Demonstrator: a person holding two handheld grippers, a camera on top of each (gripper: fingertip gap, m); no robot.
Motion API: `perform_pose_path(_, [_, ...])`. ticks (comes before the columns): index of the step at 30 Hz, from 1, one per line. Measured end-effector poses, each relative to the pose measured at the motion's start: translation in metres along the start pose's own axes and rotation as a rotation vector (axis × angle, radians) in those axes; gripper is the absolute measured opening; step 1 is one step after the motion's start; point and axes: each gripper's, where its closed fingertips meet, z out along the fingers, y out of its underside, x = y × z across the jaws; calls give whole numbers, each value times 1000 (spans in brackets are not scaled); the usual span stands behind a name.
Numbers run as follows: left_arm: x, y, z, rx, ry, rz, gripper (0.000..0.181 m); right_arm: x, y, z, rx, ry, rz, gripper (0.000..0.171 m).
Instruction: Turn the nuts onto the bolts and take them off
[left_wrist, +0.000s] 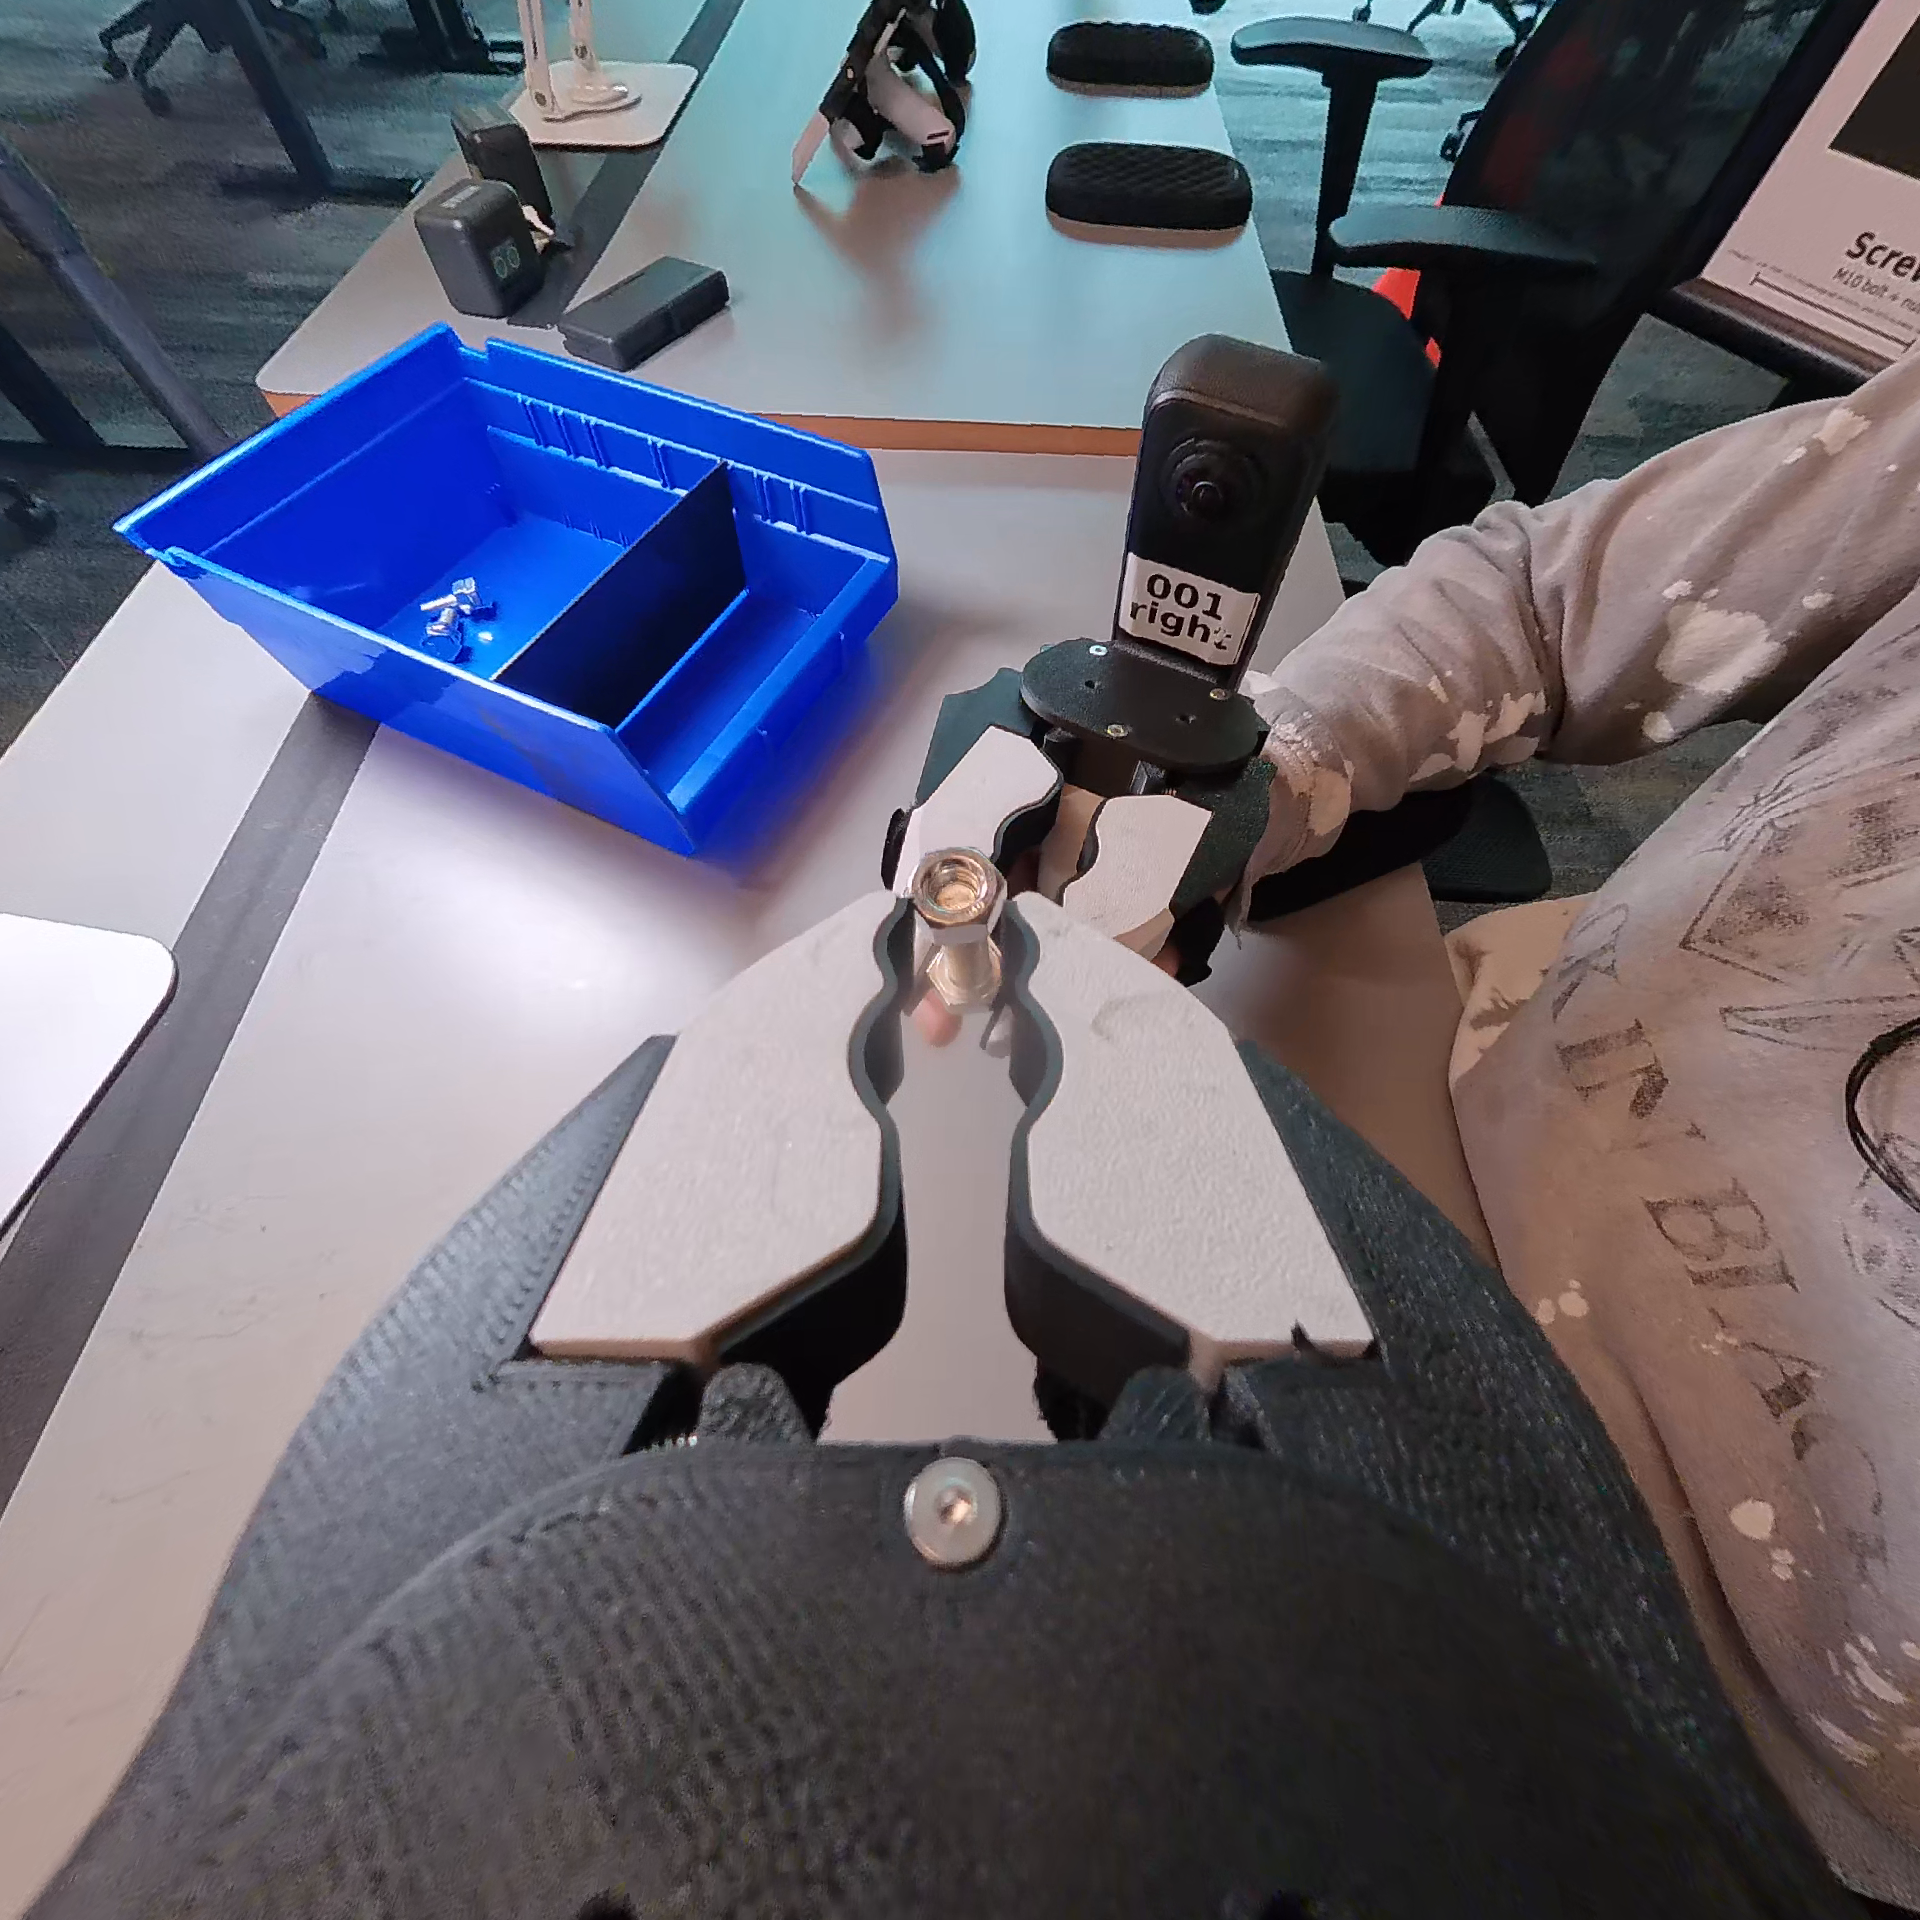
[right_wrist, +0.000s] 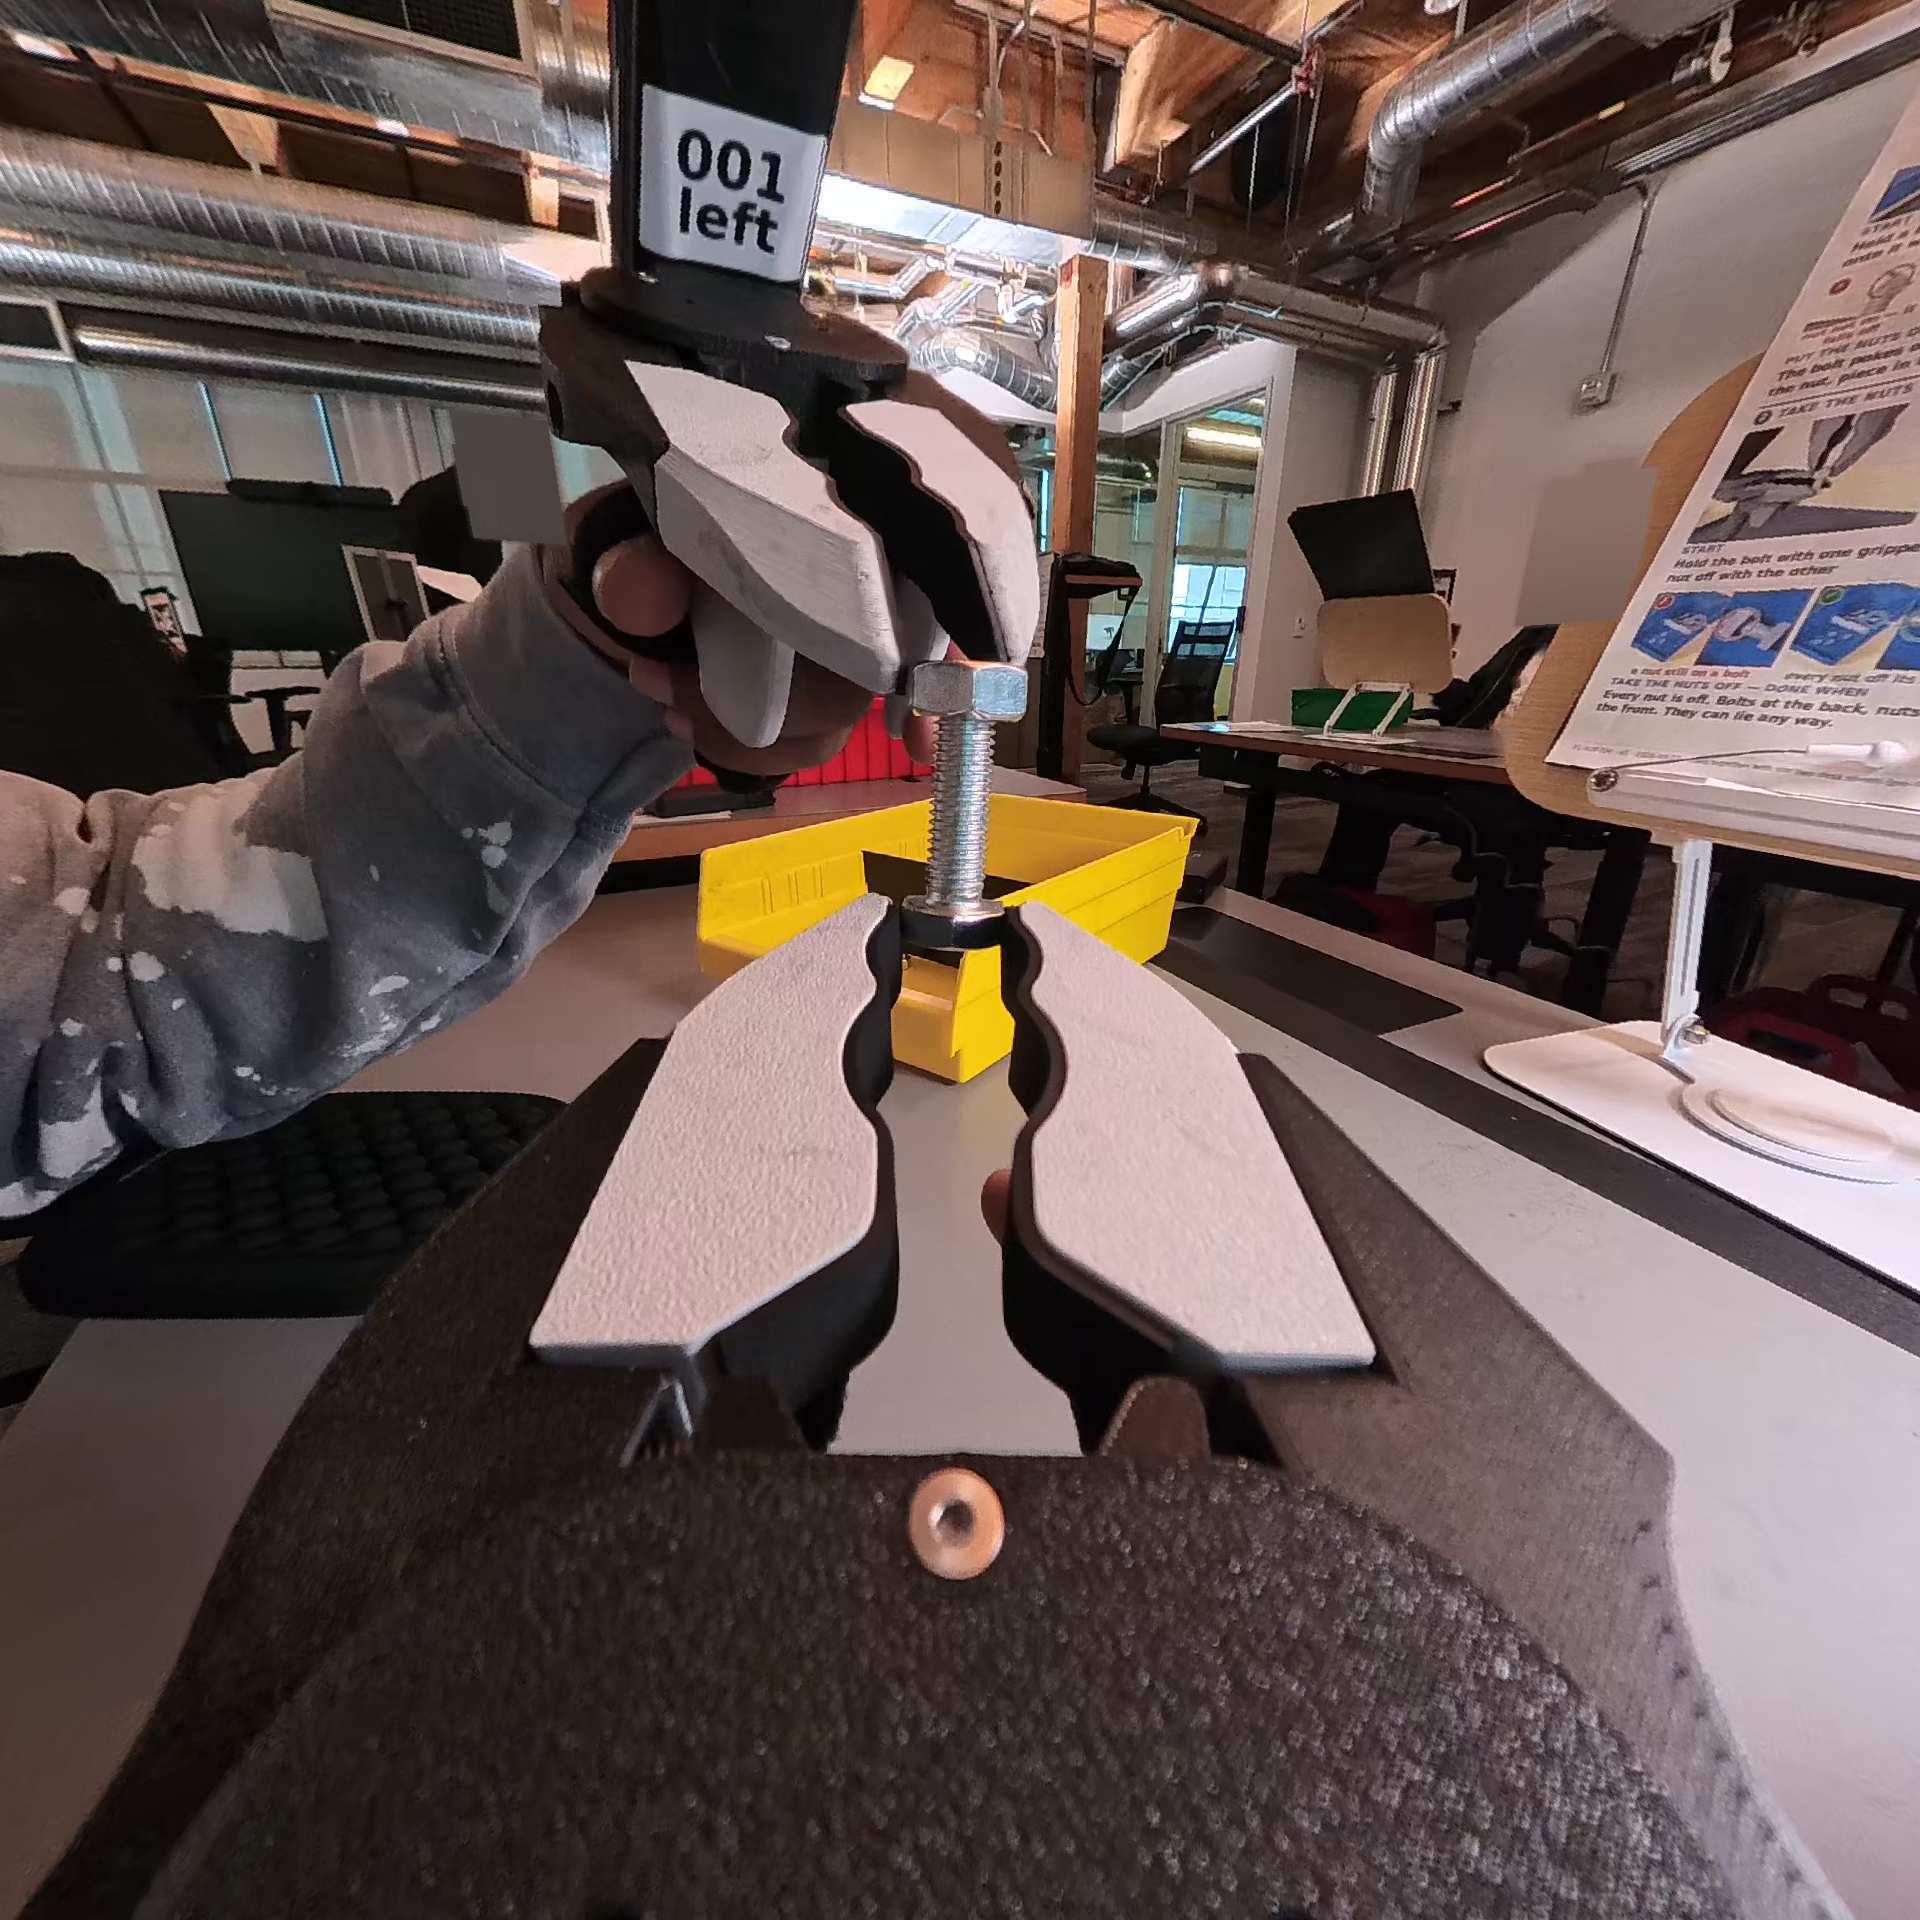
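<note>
Above the worktop (left_wrist: 312, 1091), a bolt (right_wrist: 961, 821) stands upright between the two claws. From above, the left claw (right_wrist: 951, 670) is clamped on the bolt's hexagonal head. From below, the right claw (right_wrist: 951, 925) pinches the nut (right_wrist: 951, 923) at the threaded end. To one side sits a blue bin (left_wrist: 727, 748) with a few small bolts (left_wrist: 452, 613) in one compartment, and a yellow bin (right_wrist: 1091, 883) lies beyond the right claw.
</note>
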Motion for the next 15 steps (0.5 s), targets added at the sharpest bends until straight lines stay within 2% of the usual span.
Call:
perform_pose_path(7, [-2, -6, -3, 122, -23, -21, 26, 1, -2, -1, 11, 4, -1, 18])
perform_pose_path(12, [-8, -7, -1, 267, -14, -124, 30, 3, -2, -2, 15, 20, -31, 18])
perform_pose_path(15, [-6, -4, 7, 300, 7, -147, 29, 4, -1, -2, 10, 28, -51, 18])
